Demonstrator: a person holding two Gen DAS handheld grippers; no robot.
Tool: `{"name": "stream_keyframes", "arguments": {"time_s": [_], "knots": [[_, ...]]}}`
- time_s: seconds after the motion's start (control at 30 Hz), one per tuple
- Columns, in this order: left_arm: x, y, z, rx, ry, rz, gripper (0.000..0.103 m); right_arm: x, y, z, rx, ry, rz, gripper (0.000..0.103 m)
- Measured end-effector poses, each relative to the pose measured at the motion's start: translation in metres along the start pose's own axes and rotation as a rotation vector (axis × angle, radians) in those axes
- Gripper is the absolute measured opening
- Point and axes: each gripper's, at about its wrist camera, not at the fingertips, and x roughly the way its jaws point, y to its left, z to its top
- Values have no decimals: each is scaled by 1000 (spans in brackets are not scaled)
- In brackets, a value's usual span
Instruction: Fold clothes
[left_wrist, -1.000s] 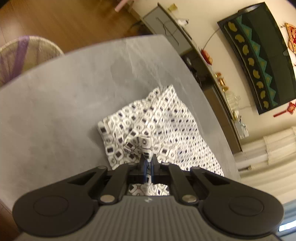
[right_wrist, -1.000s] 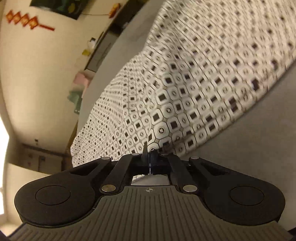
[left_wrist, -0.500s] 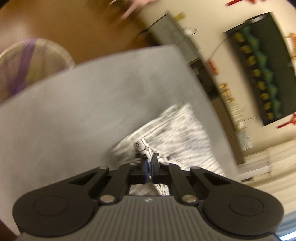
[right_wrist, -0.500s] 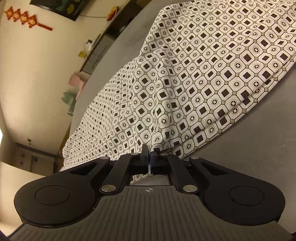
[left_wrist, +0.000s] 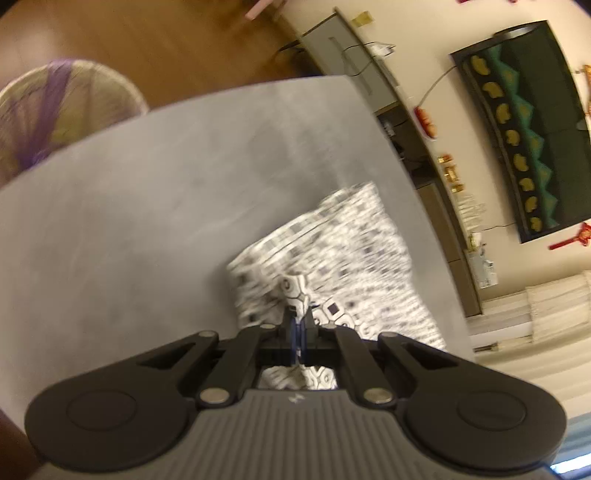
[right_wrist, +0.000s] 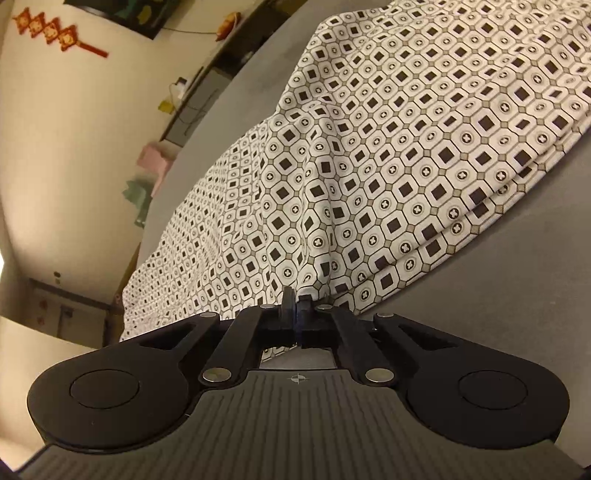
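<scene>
Lifted higher now, the patterned cloth (left_wrist: 332, 251) hangs pinched in both the left gripper (left_wrist: 298, 325) and right gripper (right_wrist: 295, 306).

Premises: a home living room is indicated.
Flooring: brown wood floor (left_wrist: 177, 40) is seen.
Wall: a dark screen (left_wrist: 532, 125) and a red hanging ornament (right_wrist: 55, 31) are mounted.
Furnishing: a long low cabinet (left_wrist: 417, 147) is set along the wall.
Work surface: a grey table (left_wrist: 129, 206) is noted.
</scene>
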Motion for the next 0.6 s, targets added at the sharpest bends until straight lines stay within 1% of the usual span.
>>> {"name": "stream_keyframes", "arguments": {"time_s": [0.1,0.13,0.17,0.2,0.23,0.27,0.3,0.33,0.4,0.5,0.53,0.57,0.6], "knots": [[5,6,-2,2,3,11,4,-2,4,3,-22,39,-9,2],[5,3,1,14,1,21,4,-4,7,5,-30,53,-12,8],[5,1,4,27,0,31,5,-9,11,8,-60,54,-15,8],[7,-4,6,41,0,43,5,-19,18,12,-113,41,-16,10],[8,-6,6,44,-1,45,5,-29,25,19,-178,15,-28,14],[9,-8,6,47,-3,48,5,-41,32,28,-245,-26,-61,18],[8,-8,5,48,-7,53,5,-49,36,39,-303,-67,-109,25],[9,-10,6,44,-14,58,5,-52,34,55,-352,-89,-172,28],[8,-10,4,41,-34,72,5,-55,29,85,-445,-124,-309,28],[1,-9,1,41,-84,119,5,-36,-3,128,-557,-86,-606,28],[-1,-12,-1,48,-101,143,5,-33,-16,137,-581,-58,-662,27],[-5,-14,-3,58,-121,172,5,-35,-26,141,-596,-39,-690,27],[-8,-16,-5,65,-136,200,5,-38,-36,143,-610,-20,-711,24]]}}
